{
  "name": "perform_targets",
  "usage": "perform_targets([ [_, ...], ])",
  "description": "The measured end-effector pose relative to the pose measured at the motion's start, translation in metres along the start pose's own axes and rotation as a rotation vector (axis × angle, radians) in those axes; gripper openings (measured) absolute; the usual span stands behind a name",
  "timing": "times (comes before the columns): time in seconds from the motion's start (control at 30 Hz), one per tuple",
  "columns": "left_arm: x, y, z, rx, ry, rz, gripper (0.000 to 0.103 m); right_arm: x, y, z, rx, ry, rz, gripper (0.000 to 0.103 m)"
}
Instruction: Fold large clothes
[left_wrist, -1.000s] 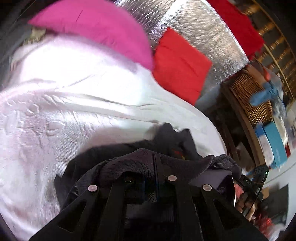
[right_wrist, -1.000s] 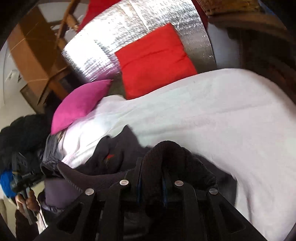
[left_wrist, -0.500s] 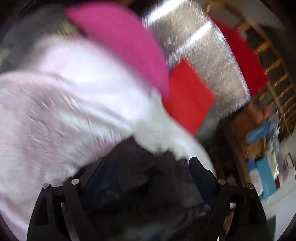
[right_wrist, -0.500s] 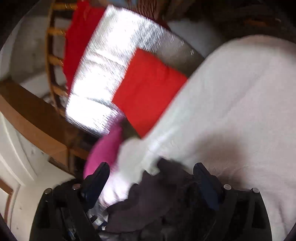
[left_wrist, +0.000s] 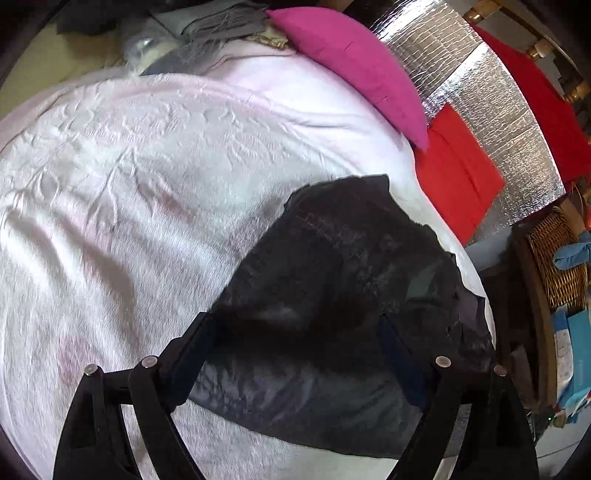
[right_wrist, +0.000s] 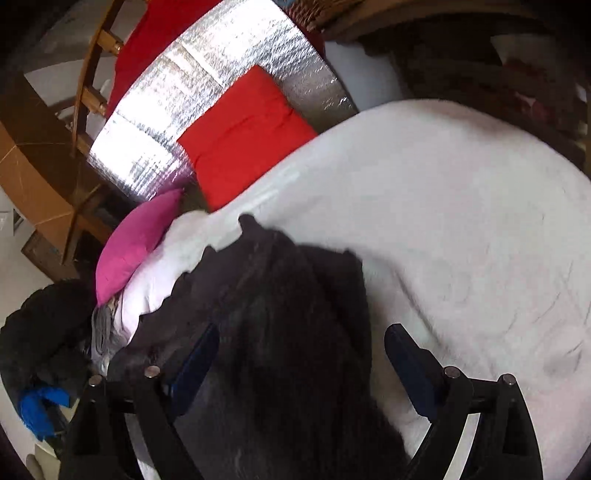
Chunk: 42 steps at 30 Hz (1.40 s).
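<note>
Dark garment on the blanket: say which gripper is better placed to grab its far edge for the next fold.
Probably the left gripper. It is open over the dark garment, whose far edge shows clearly ahead. The right gripper, also open, sees bunched, blurred fabric instead.

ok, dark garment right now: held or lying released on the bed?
Released. The dark garment lies on the white bedspread; left gripper and right gripper stand open above it.

From where I stand, no writing, label, brand or number can be read anywhere. The blue boxes (left_wrist: 576, 328) off to the side may carry print, but it is far too small and blurred to make out.
</note>
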<state>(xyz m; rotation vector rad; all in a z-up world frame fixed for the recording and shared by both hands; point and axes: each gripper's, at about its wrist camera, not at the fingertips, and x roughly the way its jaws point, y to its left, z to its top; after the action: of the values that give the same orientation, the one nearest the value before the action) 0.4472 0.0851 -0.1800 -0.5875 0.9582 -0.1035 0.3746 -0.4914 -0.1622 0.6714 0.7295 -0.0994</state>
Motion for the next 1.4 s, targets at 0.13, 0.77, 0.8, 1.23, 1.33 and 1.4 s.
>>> perform_targets([
  [0.13, 0.008, -0.015, 0.004, 0.089, -0.008, 0.035, 0.047, 0.027, 0.019, -0.010, -0.133, 0.087, -0.137, 0.034],
  [0.77, 0.002, -0.026, 0.011, 0.160, -0.042, 0.072, 0.064, 0.004, 0.005, -0.006, 0.025, 0.004, -0.066, 0.047],
  [0.8, -0.008, -0.025, 0.005, 0.158, -0.050, 0.067, 0.065, -0.006, 0.003, -0.009, 0.039, -0.016, -0.041, 0.077],
  [1.23, -0.030, 0.008, -0.079, -0.034, 0.134, -0.076, 0.076, -0.053, 0.000, -0.087, 0.215, 0.069, 0.248, 0.082],
  [1.33, -0.024, 0.009, -0.076, -0.059, 0.108, -0.076, 0.076, -0.036, 0.006, -0.096, 0.229, 0.102, 0.218, 0.082],
  [1.4, -0.014, 0.011, -0.072, -0.099, 0.105, -0.082, 0.077, -0.027, 0.002, -0.096, 0.264, 0.106, 0.215, 0.082],
])
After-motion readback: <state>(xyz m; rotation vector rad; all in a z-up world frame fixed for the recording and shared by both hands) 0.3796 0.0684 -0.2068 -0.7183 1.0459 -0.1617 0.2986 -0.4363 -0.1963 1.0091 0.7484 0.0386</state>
